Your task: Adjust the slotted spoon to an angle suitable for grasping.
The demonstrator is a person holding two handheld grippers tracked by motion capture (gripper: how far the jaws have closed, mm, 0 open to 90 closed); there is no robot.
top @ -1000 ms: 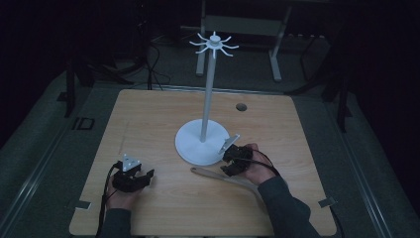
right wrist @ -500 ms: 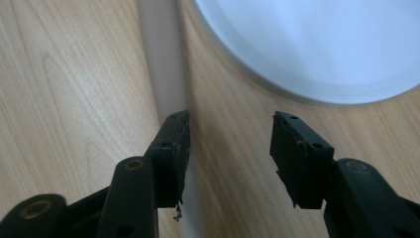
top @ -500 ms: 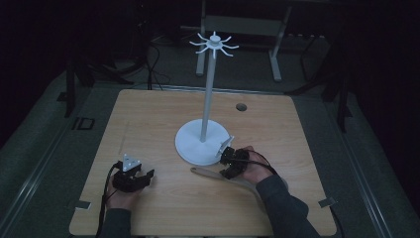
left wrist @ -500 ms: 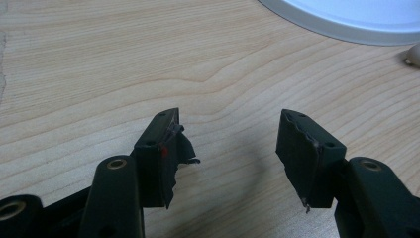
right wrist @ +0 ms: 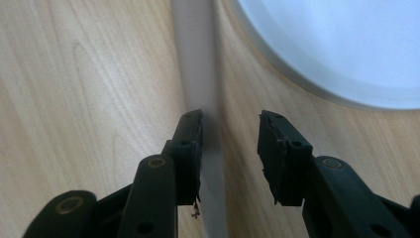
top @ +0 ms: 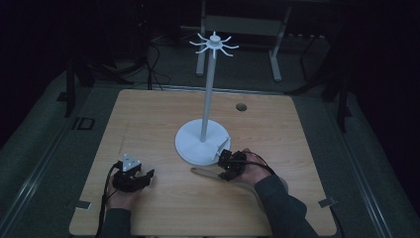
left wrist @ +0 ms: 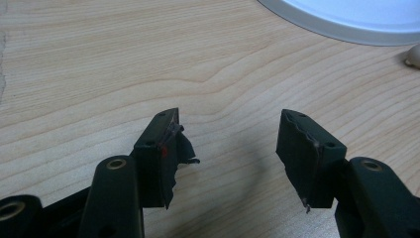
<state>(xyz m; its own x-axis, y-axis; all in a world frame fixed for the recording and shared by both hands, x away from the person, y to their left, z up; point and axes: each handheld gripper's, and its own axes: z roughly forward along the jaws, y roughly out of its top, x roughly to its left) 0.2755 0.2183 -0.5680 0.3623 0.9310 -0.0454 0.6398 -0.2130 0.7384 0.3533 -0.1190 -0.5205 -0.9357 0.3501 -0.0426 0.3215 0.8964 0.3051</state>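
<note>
A white stand (top: 207, 89) with hooked arms at its top rises from a round white base (top: 195, 146) in the middle of the wooden table (top: 148, 119). A pale, flat utensil handle (top: 203, 172) lies on the wood just in front of the base. My right gripper (top: 225, 167) is low over its right end. In the right gripper view the handle (right wrist: 195, 59) runs between the jaws of the right gripper (right wrist: 230, 131), against the left one and apart from the right one. These jaws have just been closing. My left gripper (top: 143, 177) rests open on the table, with bare wood between its jaws (left wrist: 228, 144).
The stand's base rim (right wrist: 337, 44) lies close to the right of the right gripper and shows far off in the left gripper view (left wrist: 346, 20). A small round hole (top: 241, 106) is in the table's far right. Dark floor and frame legs lie beyond the table.
The right hand has shifted a little toward the near left, over the handle's end. The left hand and the stand have not moved.
</note>
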